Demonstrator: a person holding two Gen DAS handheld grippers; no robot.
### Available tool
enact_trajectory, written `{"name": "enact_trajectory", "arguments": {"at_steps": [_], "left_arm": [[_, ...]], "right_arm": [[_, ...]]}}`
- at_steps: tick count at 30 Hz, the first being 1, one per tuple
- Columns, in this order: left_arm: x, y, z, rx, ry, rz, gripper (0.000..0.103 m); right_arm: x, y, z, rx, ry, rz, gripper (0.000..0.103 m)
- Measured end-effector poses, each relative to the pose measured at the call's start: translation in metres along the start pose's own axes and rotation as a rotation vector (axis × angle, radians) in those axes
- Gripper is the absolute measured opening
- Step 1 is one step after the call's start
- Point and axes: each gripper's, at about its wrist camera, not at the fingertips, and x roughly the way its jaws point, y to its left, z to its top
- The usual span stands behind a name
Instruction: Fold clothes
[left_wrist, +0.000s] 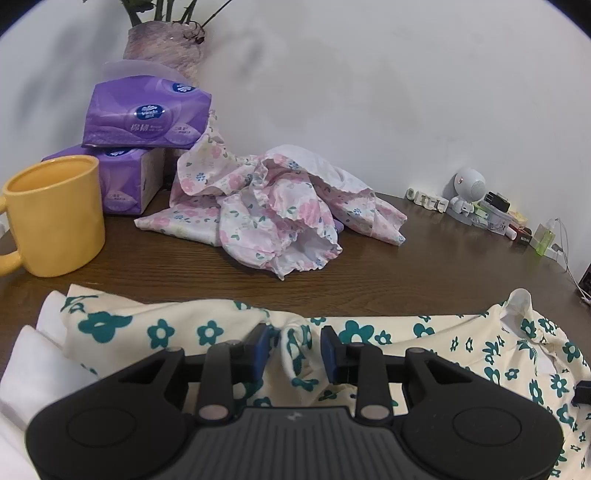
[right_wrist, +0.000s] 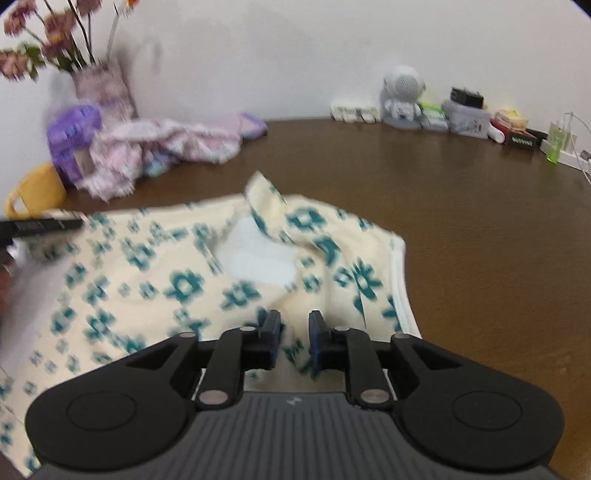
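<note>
Your left gripper and right gripper each pinch the cream, teal-flowered cotton garment, low in frame; uneven pulling could bunch the fold.

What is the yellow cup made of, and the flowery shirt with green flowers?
The yellow cup looks like glazed ceramic: thick rim, smooth, faintly shiny wall, though it could be plastic. The green-flowered shirt looks like soft matte knit cotton: it wrinkles and bunches.
</note>
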Motion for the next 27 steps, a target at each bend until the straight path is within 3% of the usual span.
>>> {"name": "enact_trajectory", "arguments": {"at_steps": [5, 9, 13, 14, 16, 18, 19, 24, 27], "left_arm": [[0.000, -0.001, 0.000, 0.001, 0.000, 0.002, 0.029], [0.000, -0.001, 0.000, 0.003, 0.000, 0.002, 0.030], [0.000, -0.002, 0.000, 0.005, 0.000, 0.000, 0.031], [0.000, -0.001, 0.000, 0.004, 0.000, -0.001, 0.031], [0.000, -0.001, 0.000, 0.002, 0.000, -0.003, 0.031], [0.000, -0.001, 0.000, 0.001, 0.000, -0.003, 0.031], [0.000, -0.001, 0.000, 0.001, 0.000, -0.003, 0.031], [0.000, -0.003, 0.000, 0.011, 0.001, -0.003, 0.034], [0.000, -0.002, 0.000, 0.008, 0.000, -0.006, 0.034]], "right_arm": [[-0.002, 0.000, -0.004, -0.037, -0.005, -0.077, 0.014], [-0.012, 0.004, 0.002, -0.030, -0.059, -0.057, 0.015], [-0.011, 0.009, 0.018, -0.087, -0.126, -0.121, 0.037], [-0.004, 0.008, 0.021, -0.102, -0.112, -0.137, 0.037], [0.014, 0.004, 0.027, -0.107, -0.073, -0.150, 0.036], [0.027, -0.003, 0.030, -0.091, -0.040, -0.161, 0.005], [0.030, -0.007, 0.030, -0.078, -0.037, -0.166, 0.002], [0.036, -0.020, 0.030, -0.029, -0.034, -0.158, 0.003], [0.023, -0.021, 0.029, 0.001, -0.060, -0.126, 0.016]]}}
